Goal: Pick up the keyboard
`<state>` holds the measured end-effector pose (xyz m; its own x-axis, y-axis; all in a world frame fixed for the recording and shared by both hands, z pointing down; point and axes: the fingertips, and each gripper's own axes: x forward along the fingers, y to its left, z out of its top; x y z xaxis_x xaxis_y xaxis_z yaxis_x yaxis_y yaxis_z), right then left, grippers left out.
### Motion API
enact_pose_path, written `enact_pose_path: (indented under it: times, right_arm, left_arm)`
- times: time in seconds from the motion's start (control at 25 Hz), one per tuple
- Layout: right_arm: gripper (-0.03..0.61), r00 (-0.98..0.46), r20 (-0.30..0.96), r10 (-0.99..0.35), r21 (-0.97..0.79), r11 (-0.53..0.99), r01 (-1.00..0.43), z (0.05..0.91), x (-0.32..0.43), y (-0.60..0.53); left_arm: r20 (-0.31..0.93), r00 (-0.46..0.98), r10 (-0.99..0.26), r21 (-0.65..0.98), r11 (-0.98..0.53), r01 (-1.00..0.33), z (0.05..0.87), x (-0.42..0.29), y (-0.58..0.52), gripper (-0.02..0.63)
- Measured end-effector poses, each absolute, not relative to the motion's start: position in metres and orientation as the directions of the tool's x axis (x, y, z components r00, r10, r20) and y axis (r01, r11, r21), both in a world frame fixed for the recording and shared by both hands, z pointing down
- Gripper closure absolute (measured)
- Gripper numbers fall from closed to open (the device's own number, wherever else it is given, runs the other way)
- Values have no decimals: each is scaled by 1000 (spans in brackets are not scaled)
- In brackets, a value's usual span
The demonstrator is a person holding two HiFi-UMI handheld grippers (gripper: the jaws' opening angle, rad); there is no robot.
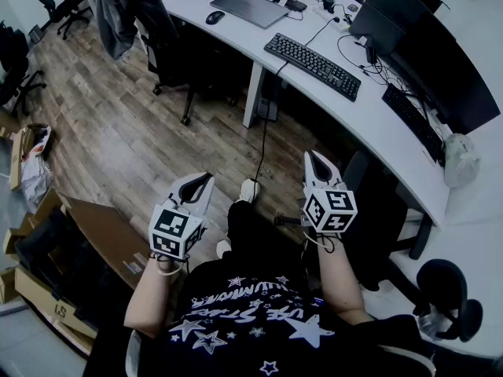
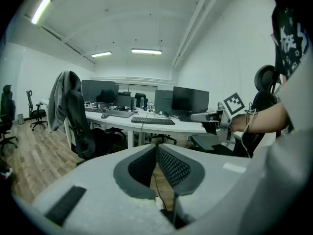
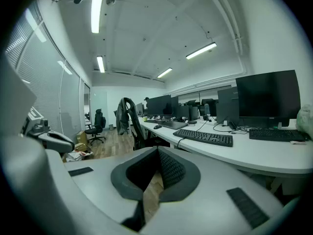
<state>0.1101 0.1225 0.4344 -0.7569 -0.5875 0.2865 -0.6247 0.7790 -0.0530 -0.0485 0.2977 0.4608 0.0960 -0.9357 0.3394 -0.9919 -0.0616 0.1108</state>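
Left gripper (image 1: 207,177) closed, ribbed pads (image 2: 172,166), flat keyboard (image 1: 313,65)

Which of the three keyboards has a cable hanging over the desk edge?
The middle keyboard, between the laptop and the monitors; only its cable drops off the front edge.

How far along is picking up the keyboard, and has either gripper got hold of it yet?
Nothing looks done yet. The black keyboard lies flat on the white desk, with neither gripper touching it. Nothing is in hand: the left gripper and right gripper are both shut and empty, held over the floor short of the desk. What's left is to reach the keyboard, open the jaws, grip it and lift.
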Motion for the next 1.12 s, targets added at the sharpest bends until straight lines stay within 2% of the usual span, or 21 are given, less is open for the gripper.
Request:
enact_pose_path:
  times: [0.2, 0.6, 0.88, 0.96, 1.0, 1.04, 1.12]
  right_arm:
    - [575, -760, 284, -584, -13, 791, -612, 429, 114, 115]
    - [575, -736, 262, -624, -28, 758, -652, 425, 136, 111]
    - [574, -745, 194, -638, -53, 752, -658, 415, 136, 104]
    - [558, -749, 199, -632, -61, 755, -653, 414, 132, 97]
    - [501, -754, 202, -625, -68, 759, -648, 414, 129, 94]
    - [466, -758, 206, -620, -76, 762, -643, 415, 126, 90]
    - [402, -757, 211, -618, -78, 762, -643, 415, 121, 79]
  left_arm:
    - [337, 84, -938, 66, -66, -996, 455, -48, 293, 583]
    - [327, 83, -941, 100, -53, -994, 453, -46, 294, 583]
    - [298, 77, -951, 115, -44, -992, 443, -50, 275, 581]
    - [292, 74, -954, 110, -43, -993, 442, -54, 266, 579]
    - [290, 76, -954, 107, -47, -993, 442, -56, 262, 569]
    - [288, 82, -954, 107, -53, -993, 442, -58, 257, 529]
    - [288, 97, -953, 111, -67, -992, 443, -60, 245, 356]
